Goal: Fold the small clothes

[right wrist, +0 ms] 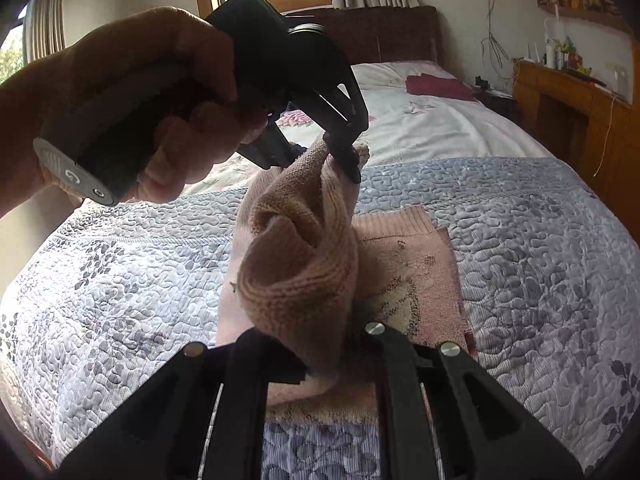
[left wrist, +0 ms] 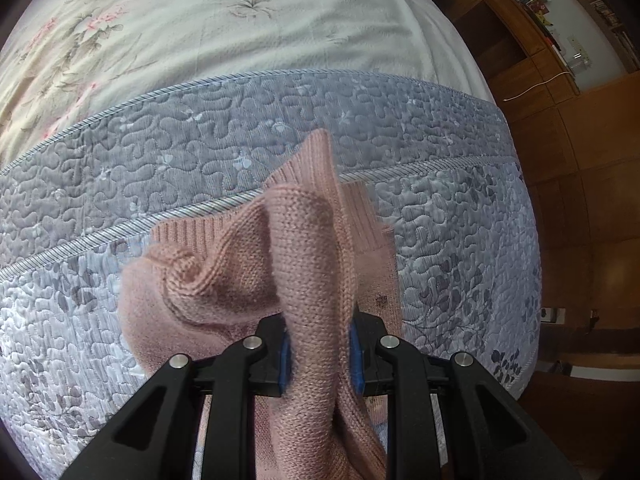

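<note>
Both tools (left wrist: pixel 320 354) (right wrist: pixel 338 354) pinch the pink sweater's (right wrist: pixel 304 256) raised fold.

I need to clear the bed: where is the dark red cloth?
In the right wrist view, the dark red cloth lies far back on the floral sheet, near the headboard.

The left gripper (left wrist: pixel 320 354) has its jaws closed tight on a fold of pink knit, and from the right wrist view it (right wrist: pixel 340 152) points downward, gripped from above by the person's left hand (right wrist: pixel 140 108), fingers wrapped around the handle. The right gripper (right wrist: pixel 336 356) pinches the same knit lower down, jaws drawn together.
</note>
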### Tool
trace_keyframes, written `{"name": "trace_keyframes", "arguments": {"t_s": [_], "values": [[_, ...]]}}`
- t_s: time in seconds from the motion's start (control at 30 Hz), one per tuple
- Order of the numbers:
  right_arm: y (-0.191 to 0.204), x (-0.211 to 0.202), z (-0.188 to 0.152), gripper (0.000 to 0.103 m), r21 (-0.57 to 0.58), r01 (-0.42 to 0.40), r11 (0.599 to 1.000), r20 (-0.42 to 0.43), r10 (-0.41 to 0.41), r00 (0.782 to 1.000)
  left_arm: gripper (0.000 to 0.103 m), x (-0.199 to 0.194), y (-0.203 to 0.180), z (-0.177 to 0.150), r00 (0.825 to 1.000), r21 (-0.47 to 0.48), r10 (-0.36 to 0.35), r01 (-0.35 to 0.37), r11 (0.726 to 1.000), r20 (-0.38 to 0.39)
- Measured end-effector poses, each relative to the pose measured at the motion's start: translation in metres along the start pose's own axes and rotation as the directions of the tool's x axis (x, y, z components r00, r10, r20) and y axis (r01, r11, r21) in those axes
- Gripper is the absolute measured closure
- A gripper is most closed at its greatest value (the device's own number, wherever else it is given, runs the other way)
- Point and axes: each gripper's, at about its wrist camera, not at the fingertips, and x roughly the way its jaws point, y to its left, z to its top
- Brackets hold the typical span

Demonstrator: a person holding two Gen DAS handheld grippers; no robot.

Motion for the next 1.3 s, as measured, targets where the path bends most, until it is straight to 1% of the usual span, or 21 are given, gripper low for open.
{"name": "trace_keyframes", "arguments": {"t_s": [0.23,0.37,0.47,0.53,0.57,0.6,0.67,0.7,0.73,0.77,0.8,0.83,0.9,0.97,1.0,1.07,1.1,1.13,1.23,1.27,1.3], "values": [[-0.032,0.006,-0.020,0.094,0.098,-0.028,0.995,-0.035,0.032,0.999,0.081,0.031,-0.032,0.006,0.996,0.016,0.087,-0.087,0.996,-0.019],[-0.053,0.009,-0.029,0.094,0.168,-0.079,0.983,-0.053,0.089,0.995,0.081,0.043,-0.048,0.002,0.988,0.013,0.153,-0.153,0.988,-0.008],[-0.077,0.015,-0.038,0.094,0.274,-0.159,0.949,-0.060,0.181,0.982,0.079,0.052,-0.057,0.001,0.981,0.001,0.195,-0.195,0.981,0.007],[-0.092,0.022,-0.044,0.094,0.329,-0.195,0.924,-0.071,0.230,0.971,0.076,0.061,-0.057,0.001,0.982,-0.026,0.188,-0.187,0.982,0.014],[-0.100,0.025,-0.048,0.094,0.361,-0.217,0.907,-0.075,0.260,0.963,0.071,0.064,-0.057,0.001,0.986,-0.042,0.168,-0.167,0.985,0.019],[-0.108,0.028,-0.052,0.094,0.393,-0.241,0.887,-0.077,0.293,0.953,0.068,0.067,-0.056,0.000,0.991,-0.058,0.134,-0.132,0.990,0.030],[-0.123,0.036,-0.060,0.093,0.443,-0.279,0.852,-0.088,0.350,0.933,0.056,0.072,-0.054,-0.002,0.997,-0.086,0.038,-0.033,0.996,0.060],[-0.130,0.040,-0.065,0.093,0.474,-0.304,0.826,-0.089,0.388,0.917,0.053,0.073,-0.053,-0.003,0.997,-0.090,-0.008,0.015,0.996,0.073],[-0.138,0.043,-0.068,0.091,0.512,-0.330,0.793,-0.085,0.429,0.900,0.046,0.073,-0.053,-0.004,0.995,-0.088,-0.042,0.050,0.995,0.086],[-0.146,0.046,-0.071,0.084,0.549,-0.359,0.755,-0.071,0.470,0.880,0.042,0.072,-0.053,-0.007,0.992,-0.080,-0.066,0.075,0.994,0.104],[-0.152,0.048,-0.073,0.073,0.574,-0.374,0.728,-0.064,0.496,0.866,0.041,0.070,-0.053,-0.010,0.989,-0.069,-0.090,0.099,0.993,0.119],[-0.157,0.049,-0.073,0.065,0.589,-0.392,0.706,-0.057,0.520,0.852,0.041,0.067,-0.052,-0.013,0.985,-0.064,-0.113,0.122,0.991,0.130],[-0.167,0.050,-0.070,0.037,0.628,-0.455,0.632,-0.017,0.596,0.803,0.041,0.057,-0.050,-0.021,0.978,-0.043,-0.137,0.145,0.988,0.160],[-0.174,0.054,-0.061,0.022,0.645,-0.489,0.586,-0.008,0.646,0.764,0.041,0.041,-0.049,-0.033,0.964,-0.002,-0.168,0.173,0.985,0.207],[-0.176,0.058,-0.055,0.021,0.645,-0.502,0.576,-0.021,0.669,0.743,0.040,0.033,-0.049,-0.040,0.956,0.024,-0.183,0.183,0.983,0.231],[-0.176,0.069,-0.043,0.021,0.635,-0.504,0.585,-0.069,0.693,0.717,0.038,0.017,-0.044,-0.055,0.940,0.071,-0.209,0.197,0.978,0.268],[-0.175,0.075,-0.036,0.021,0.629,-0.519,0.579,-0.087,0.715,0.693,0.038,0.010,-0.040,-0.062,0.934,0.090,-0.219,0.202,0.975,0.282],[-0.175,0.082,-0.030,0.021,0.626,-0.516,0.585,-0.111,0.721,0.684,0.038,0.004,-0.036,-0.069,0.929,0.105,-0.226,0.204,0.973,0.292],[-0.176,0.103,-0.015,0.021,0.618,-0.504,0.604,-0.165,0.726,0.668,0.038,-0.008,-0.016,-0.091,0.915,0.126,-0.254,0.225,0.966,0.313],[-0.176,0.108,-0.010,0.022,0.615,-0.501,0.609,-0.174,0.725,0.666,0.038,-0.010,-0.010,-0.097,0.914,0.129,-0.265,0.235,0.963,0.309],[-0.175,0.115,-0.005,0.022,0.616,-0.505,0.605,-0.180,0.732,0.658,0.038,-0.011,-0.004,-0.102,0.914,0.131,-0.268,0.239,0.962,0.303]]}}
